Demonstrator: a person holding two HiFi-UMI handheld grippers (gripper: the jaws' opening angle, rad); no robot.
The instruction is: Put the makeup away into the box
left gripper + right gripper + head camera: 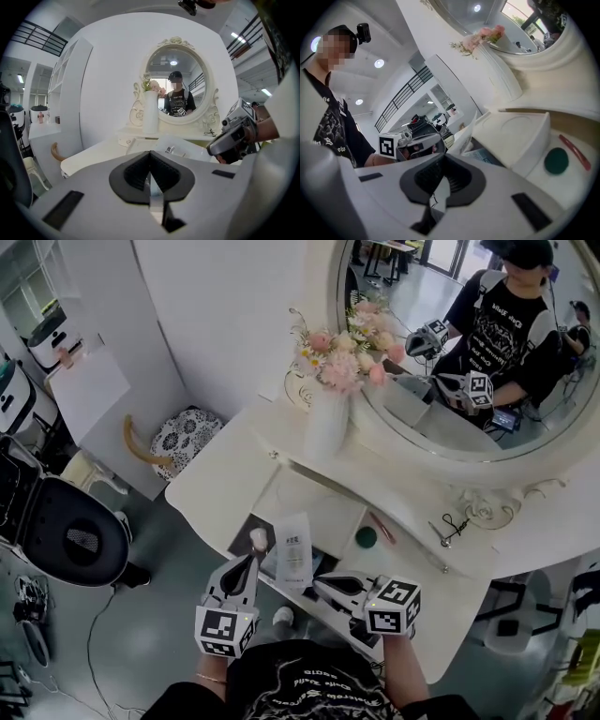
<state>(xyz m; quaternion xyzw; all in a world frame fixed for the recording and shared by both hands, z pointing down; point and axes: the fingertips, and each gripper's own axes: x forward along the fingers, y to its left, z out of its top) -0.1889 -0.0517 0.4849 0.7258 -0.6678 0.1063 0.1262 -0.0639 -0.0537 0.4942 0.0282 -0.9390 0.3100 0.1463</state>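
Holding both grippers at the front of the box

I have the left gripper [251, 557] and the right gripper [321, 582] low over the near edge of the vanity table [225, 465]. Each has its jaws pressed together, with nothing I can make out between them.

A white packet [293, 547] stands on edge between the two, at the front of the cream box [314, 493], and blocks my look into it. A green round pot [366, 537] and a red stick [382, 528] lie on the pale surface just right of the box. Behind it stand a vase of flowers [328, 418] and the oval mirror [450, 362].

A small pale knob [258, 538] sits just off the left jaw tips; I cannot tell what it is or whether it touches them. The dark patch left of the packet is unreadable.
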